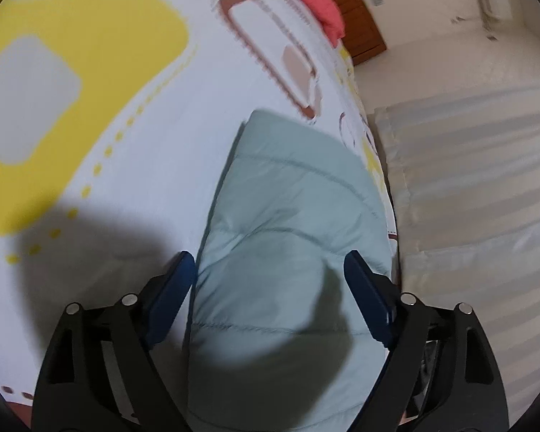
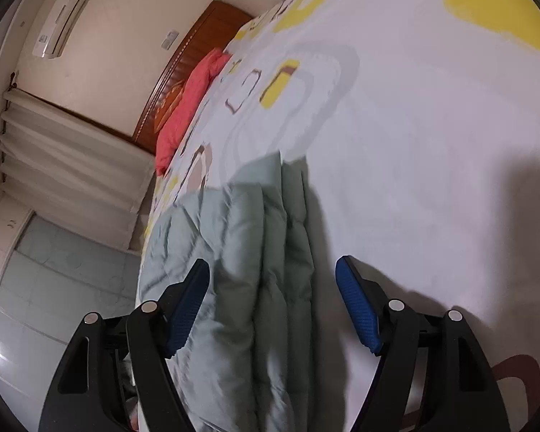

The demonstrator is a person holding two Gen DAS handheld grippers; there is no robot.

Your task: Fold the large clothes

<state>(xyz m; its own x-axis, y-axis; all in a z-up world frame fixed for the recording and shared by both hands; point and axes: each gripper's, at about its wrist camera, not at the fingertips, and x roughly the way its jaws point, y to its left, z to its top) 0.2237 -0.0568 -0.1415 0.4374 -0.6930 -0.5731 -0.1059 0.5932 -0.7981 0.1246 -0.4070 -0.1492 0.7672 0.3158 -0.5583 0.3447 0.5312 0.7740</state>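
Note:
A pale green quilted puffer garment (image 1: 288, 223) lies folded into a thick bundle on the bed, near its edge. My left gripper (image 1: 270, 262) is open, its blue pads either side of the bundle's near end, just above it. In the right wrist view the same garment (image 2: 234, 252) shows stacked folded layers. My right gripper (image 2: 271, 270) is open, straddling the garment's layered edge, holding nothing.
The bed sheet (image 1: 144, 115) is white with yellow and brown shapes. A coral-red pillow (image 1: 316, 0) lies by the wooden headboard (image 1: 360, 21). Pale curtains (image 2: 72, 151) and tiled floor (image 2: 54, 280) lie beyond the bed edge.

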